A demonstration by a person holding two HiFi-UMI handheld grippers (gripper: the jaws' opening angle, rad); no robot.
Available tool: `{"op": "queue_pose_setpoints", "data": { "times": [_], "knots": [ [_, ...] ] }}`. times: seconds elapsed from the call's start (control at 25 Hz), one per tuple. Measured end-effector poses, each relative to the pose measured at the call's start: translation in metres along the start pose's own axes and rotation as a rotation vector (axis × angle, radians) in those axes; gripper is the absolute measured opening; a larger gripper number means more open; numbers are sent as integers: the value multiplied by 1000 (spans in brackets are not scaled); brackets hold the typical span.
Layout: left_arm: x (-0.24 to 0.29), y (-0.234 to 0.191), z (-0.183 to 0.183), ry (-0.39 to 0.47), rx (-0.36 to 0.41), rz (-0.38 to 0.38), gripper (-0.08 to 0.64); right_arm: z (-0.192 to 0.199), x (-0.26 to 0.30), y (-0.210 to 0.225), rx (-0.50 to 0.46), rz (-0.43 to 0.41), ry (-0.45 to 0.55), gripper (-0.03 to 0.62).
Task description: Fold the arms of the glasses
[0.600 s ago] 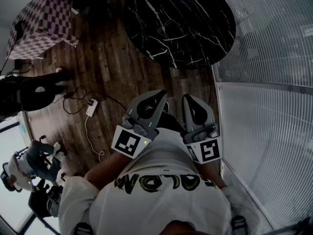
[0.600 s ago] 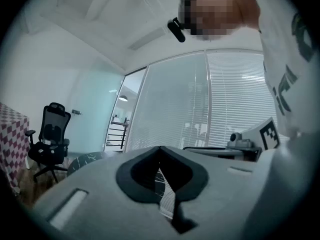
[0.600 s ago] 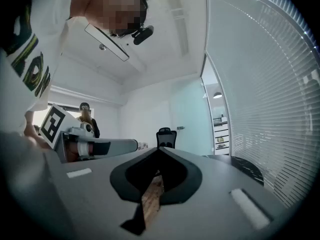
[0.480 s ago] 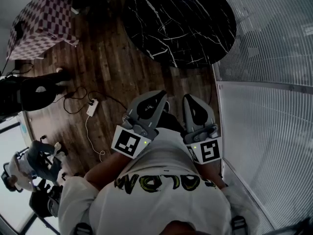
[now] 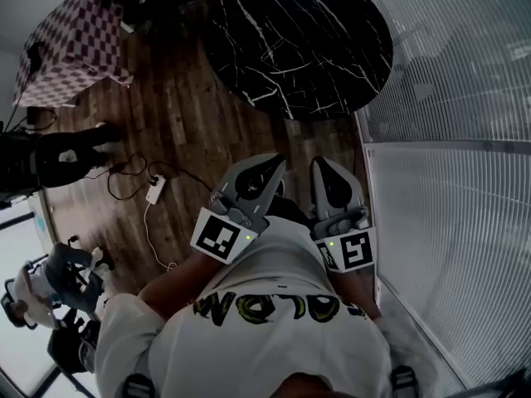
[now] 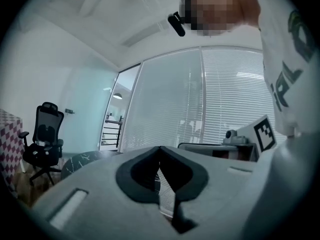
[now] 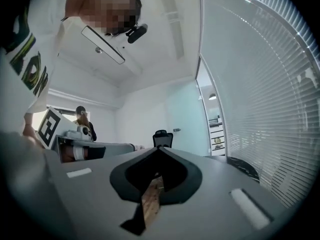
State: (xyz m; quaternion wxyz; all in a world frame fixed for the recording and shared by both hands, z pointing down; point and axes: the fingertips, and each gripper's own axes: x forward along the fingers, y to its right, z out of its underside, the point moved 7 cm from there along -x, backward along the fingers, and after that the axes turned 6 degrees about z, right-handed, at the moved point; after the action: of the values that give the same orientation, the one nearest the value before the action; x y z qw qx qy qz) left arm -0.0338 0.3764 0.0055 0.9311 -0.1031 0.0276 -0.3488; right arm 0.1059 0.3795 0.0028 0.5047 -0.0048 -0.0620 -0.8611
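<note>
No glasses show in any view. My left gripper (image 5: 270, 163) and right gripper (image 5: 319, 166) are held side by side close to the person's chest, both pointing level over the wooden floor toward the round black marble table (image 5: 307, 40). In the left gripper view the left gripper (image 6: 160, 148) has its jaw tips meeting, with nothing between them. The right gripper (image 7: 159, 149) looks the same in the right gripper view: jaws together and empty.
A pink checkered box (image 5: 70, 48) stands at the far left. A white power strip (image 5: 154, 191) with cables lies on the floor. Window blinds (image 5: 456, 139) run along the right. A black office chair (image 6: 42, 139) stands by the wall, and another person (image 7: 81, 116) stands farther off.
Both grippers keep their place and stay closed. Only the head view has shifted a little, so the table sits slightly higher in the picture.
</note>
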Motion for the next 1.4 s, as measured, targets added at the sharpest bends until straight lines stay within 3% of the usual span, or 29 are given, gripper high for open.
{"op": "queue_pose_setpoints", "data": {
  "times": [0.4,0.64,0.96,1.2,1.4],
  "knots": [
    [26,26,16,-12,-12,8,23,8,-26,25,-10,22,-15,0],
    [27,8,22,-28,-32,-49,48,14,-5,26,0,-23,-44,0],
    [37,-53,33,-33,-66,-108,81,29,53,29,-6,-74,-92,0],
    [44,-126,22,-33,-104,-148,87,29,129,25,-11,-109,-130,0],
    [49,-187,16,-21,-119,-135,87,26,189,16,-25,-149,-154,0]
  ]
}}
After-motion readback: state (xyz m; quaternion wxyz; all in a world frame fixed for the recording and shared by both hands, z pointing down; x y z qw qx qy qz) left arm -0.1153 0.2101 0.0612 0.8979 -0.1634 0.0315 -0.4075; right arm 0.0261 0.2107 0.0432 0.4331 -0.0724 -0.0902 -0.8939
